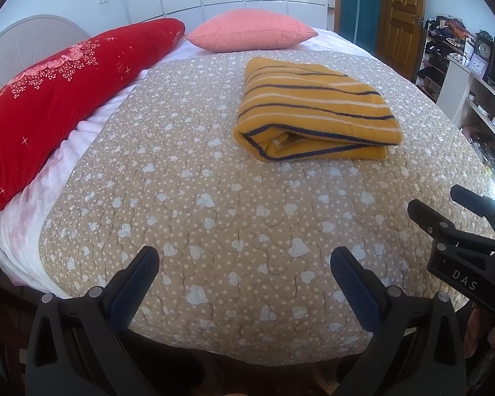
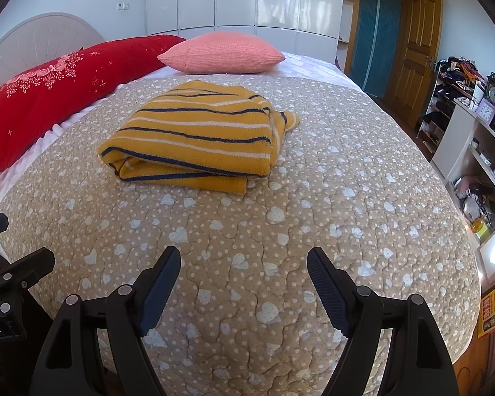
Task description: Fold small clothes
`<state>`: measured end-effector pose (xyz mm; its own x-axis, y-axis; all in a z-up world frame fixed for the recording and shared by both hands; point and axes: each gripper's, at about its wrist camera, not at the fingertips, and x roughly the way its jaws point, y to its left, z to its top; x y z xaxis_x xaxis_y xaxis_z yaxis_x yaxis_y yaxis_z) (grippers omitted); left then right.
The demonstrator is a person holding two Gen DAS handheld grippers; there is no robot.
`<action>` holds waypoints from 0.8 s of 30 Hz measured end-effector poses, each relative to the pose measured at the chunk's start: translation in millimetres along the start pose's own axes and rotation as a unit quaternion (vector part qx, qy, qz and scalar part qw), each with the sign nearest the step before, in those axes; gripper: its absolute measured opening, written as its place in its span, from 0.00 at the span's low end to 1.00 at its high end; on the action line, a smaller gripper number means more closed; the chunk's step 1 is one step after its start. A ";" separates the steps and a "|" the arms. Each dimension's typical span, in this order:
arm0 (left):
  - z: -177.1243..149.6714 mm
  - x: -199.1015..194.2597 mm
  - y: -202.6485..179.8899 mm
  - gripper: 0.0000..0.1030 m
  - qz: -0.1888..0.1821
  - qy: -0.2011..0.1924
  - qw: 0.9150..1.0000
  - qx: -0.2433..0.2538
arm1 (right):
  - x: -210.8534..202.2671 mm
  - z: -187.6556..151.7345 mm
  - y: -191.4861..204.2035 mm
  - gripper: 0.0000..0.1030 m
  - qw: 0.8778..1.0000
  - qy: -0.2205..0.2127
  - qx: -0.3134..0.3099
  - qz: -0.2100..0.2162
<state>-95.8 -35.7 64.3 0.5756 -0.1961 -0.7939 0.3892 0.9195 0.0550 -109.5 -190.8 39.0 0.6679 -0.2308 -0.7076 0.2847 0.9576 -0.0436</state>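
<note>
A yellow garment with dark and white stripes [image 1: 313,109] lies folded into a thick rectangle on the beige heart-patterned quilt [image 1: 214,198]. It also shows in the right wrist view [image 2: 198,135], with a small corner sticking out at its right side. My left gripper [image 1: 244,264] is open and empty, held over the near edge of the bed, well short of the garment. My right gripper [image 2: 244,264] is open and empty, also near the bed's front edge. The right gripper shows at the right of the left wrist view [image 1: 445,211].
A long red pillow [image 1: 56,99] and a pink cushion [image 1: 250,33] lie at the head of the bed. White wardrobes stand behind. A wooden door [image 2: 415,49] and cluttered shelves with clocks [image 2: 485,105] are at the right.
</note>
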 end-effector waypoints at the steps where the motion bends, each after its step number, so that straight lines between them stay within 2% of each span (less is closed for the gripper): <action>1: -0.3 0.4 0.3 1.00 0.000 0.001 1.000 0.000 | 0.7 -0.4 -0.2 0.81 1.000 0.001 0.000 0.001; 13: -0.8 6.9 3.4 1.00 -0.002 0.009 1.000 -0.003 | 3.2 -2.2 1.0 0.81 1.000 0.002 0.000 0.002; 24: 30.5 29.1 12.8 1.00 0.004 -0.011 1.000 -0.003 | 6.1 10.5 -2.4 0.81 1.000 -0.006 0.004 -0.018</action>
<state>-52.1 -40.0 60.4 0.5942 -0.1961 -0.7801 0.3807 0.9229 0.0580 -98.8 -196.3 42.2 0.6649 -0.2664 -0.6978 0.3141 0.9473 -0.0623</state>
